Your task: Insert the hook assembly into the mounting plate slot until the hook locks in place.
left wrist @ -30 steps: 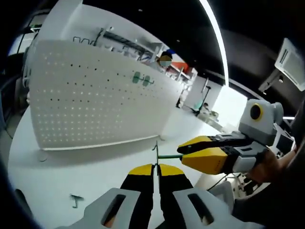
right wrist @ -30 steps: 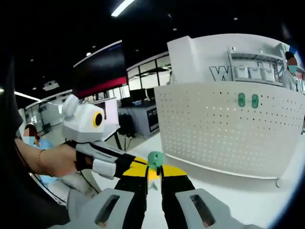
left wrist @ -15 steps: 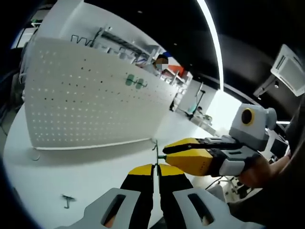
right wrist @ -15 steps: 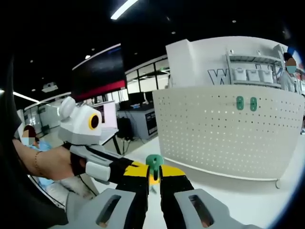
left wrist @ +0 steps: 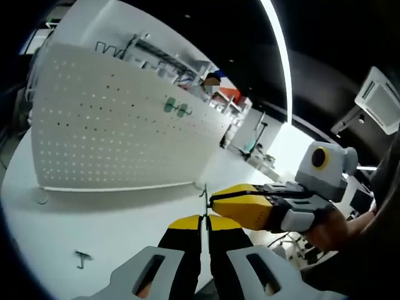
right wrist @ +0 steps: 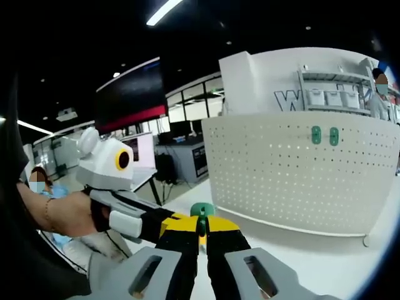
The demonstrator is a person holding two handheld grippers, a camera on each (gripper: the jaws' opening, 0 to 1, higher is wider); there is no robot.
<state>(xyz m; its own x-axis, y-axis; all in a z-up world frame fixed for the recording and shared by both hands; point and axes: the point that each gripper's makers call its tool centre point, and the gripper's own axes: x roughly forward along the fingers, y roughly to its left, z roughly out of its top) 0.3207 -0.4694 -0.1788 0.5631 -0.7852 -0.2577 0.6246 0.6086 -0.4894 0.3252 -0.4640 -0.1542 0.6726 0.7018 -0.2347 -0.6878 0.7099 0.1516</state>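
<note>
In the left gripper view my left gripper (left wrist: 203, 218) is shut on a thin metal hook (left wrist: 204, 192) that stands up from its yellow tips. My right gripper (left wrist: 214, 201) comes in from the right, its tips meeting the hook. In the right gripper view my right gripper (right wrist: 201, 223) is shut on a small green mounting plate (right wrist: 201, 209). The left gripper (right wrist: 170, 222) reaches in from the left and touches that plate. Where the hook meets the plate is hidden behind the jaws.
A white pegboard (left wrist: 112, 125) (right wrist: 300, 169) stands upright on the white table (left wrist: 94, 225), with two green plates (left wrist: 174, 107) (right wrist: 325, 135) mounted on it. A spare hook (left wrist: 81, 257) lies on the table at the lower left. A hand (right wrist: 69, 212) holds the left gripper.
My right gripper has closed in on the hook until its tips reach it. The green plate sits lower between the right jaws. Both views shifted slightly.
</note>
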